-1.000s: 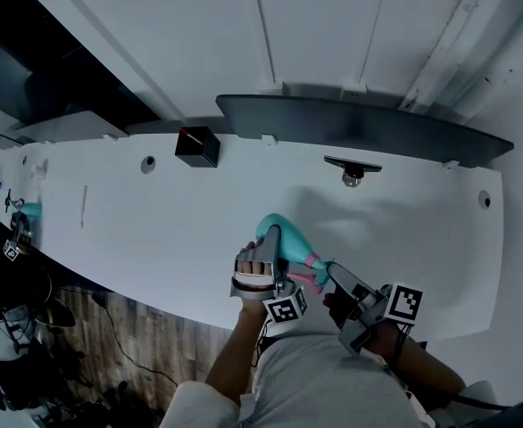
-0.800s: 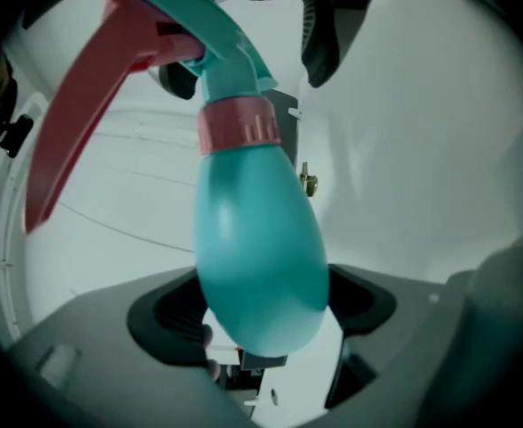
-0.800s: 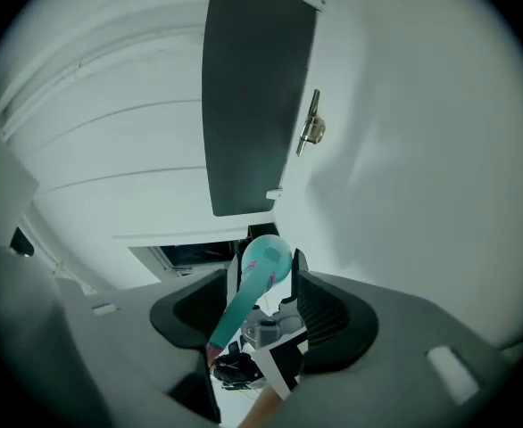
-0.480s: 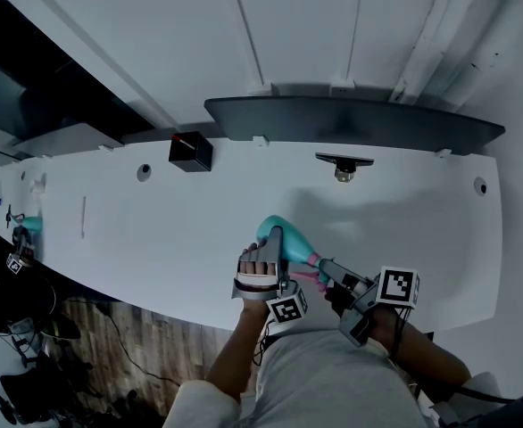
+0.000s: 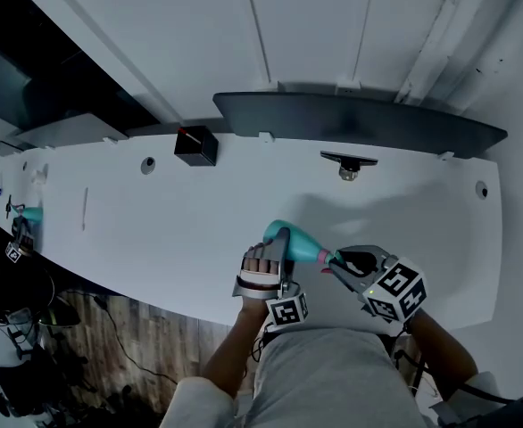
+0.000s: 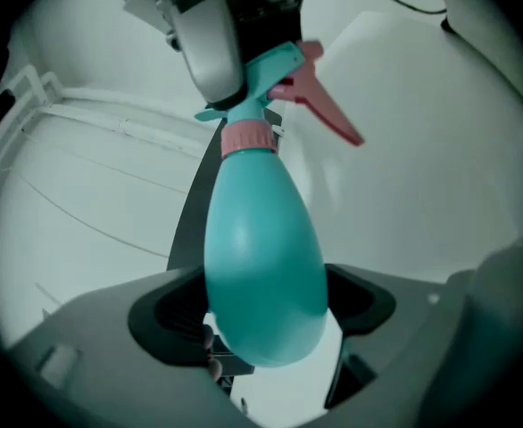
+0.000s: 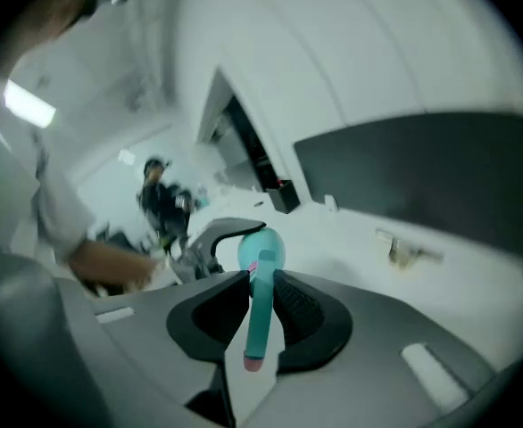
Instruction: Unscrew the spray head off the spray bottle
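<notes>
- Two tongs share the spray bottle (image 5: 297, 239), which is held in the air over the near edge of the white counter (image 5: 181, 230).
- Beyond the bottle and well apart from it, we see a dark curved monitor (image 5: 360, 123) with its foot (image 5: 351, 162) on the counter.
- Left of the bottle and further back, well apart, sits a small black box (image 5: 196, 145).
- Far to the bottle's left, at the counter's end, is a small teal thing (image 5: 31, 211), too small for us to name.
- The bottle's long axis lies near level. In the head view it runs from the rounded base at upper left to the neck at lower right.
- The left tongs (image 6: 263, 308) clamp the teal body near its base, a pad pressing on each side.
- The right tongs (image 7: 260, 306) have just been closing and now pinch the spray head (image 6: 266, 74), which lies lengthwise between their pads.
- Below the spray head a pink collar (image 6: 246, 137) rings the neck, and the pink trigger (image 6: 324, 105) sticks out sideways.
- In the head view the right tongs cover most of the spray head.
- The right gripper view is blurred to the bottle's left, so we cannot make out what is there.
</notes>
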`<state>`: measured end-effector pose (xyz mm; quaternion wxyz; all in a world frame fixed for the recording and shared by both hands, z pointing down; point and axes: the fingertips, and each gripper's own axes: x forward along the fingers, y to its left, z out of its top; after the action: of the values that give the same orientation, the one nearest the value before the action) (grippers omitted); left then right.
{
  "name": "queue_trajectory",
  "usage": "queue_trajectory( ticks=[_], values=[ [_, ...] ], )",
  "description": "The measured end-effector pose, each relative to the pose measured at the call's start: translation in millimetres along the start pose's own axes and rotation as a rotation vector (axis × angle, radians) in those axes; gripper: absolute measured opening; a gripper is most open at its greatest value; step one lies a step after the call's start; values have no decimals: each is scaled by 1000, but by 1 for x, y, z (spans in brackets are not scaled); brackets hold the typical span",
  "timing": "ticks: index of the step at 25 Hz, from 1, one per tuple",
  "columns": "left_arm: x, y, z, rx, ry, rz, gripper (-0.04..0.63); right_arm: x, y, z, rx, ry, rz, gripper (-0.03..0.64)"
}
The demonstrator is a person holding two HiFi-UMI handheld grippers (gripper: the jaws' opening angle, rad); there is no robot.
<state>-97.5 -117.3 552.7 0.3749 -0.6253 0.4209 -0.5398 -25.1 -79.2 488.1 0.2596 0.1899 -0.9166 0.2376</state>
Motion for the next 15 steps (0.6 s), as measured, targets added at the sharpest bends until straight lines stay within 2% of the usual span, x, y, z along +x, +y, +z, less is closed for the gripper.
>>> queue_trajectory(
  ticks=[3,4,5,6,9,12,14,15],
  values=[
    [-4,-10,7,-97,-7,-75,397,-3,11,-5,-873,158,-140,86],
    [-5,-13,9,-125,-2,-89,397,-3,15,-9,-1118,200,-169,87],
    [-6,-15,10,-151,4,-95,397,-3,18,-11,-1271,224,-181,86],
    [-7,-16,10,-175,10,-97,397,-3,20,-12,-1321,226,-177,87],
    [-8,-16,11,-208,20,-89,397,-5,22,-9,-1220,193,-150,87],
    [-8,-15,10,-211,21,-84,396,-5,21,-8,-1194,166,-178,89],
    [-7,-13,5,-232,36,-72,397,-8,25,6,-1099,49,-208,115],
    [-6,-10,2,-242,47,-61,397,-15,27,18,-984,-50,-214,160]
  ],
)
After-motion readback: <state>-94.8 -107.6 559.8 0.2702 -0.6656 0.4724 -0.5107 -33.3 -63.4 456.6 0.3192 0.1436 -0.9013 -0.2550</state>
